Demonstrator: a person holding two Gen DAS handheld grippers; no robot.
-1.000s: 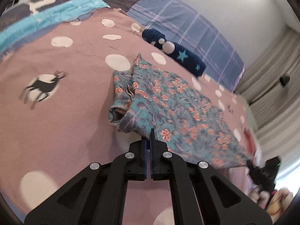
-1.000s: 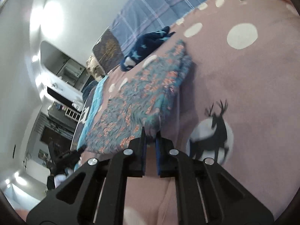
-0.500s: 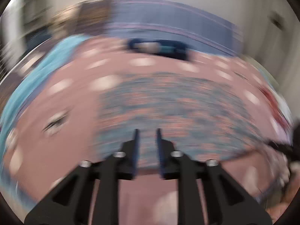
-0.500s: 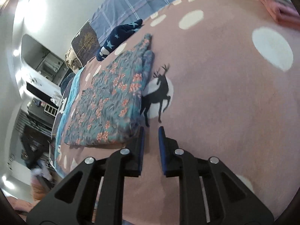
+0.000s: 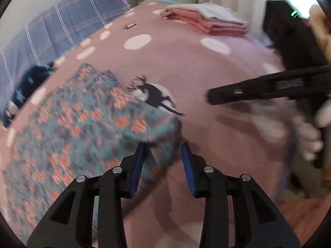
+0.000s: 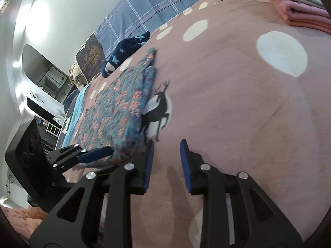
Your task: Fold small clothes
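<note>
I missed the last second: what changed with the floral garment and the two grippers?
Both grippers let go of the floral garment; their jaws have just been opening. The left gripper swung round to its near corner; the right gripper now hangs over bare blanket. The garment stayed flat.

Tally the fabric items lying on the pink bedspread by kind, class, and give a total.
Floral-print garment: 1
Navy star-print garment: 1
Stack of folded pink and white clothes: 1 (pieces within it cannot be counted)
Total: 3
</note>
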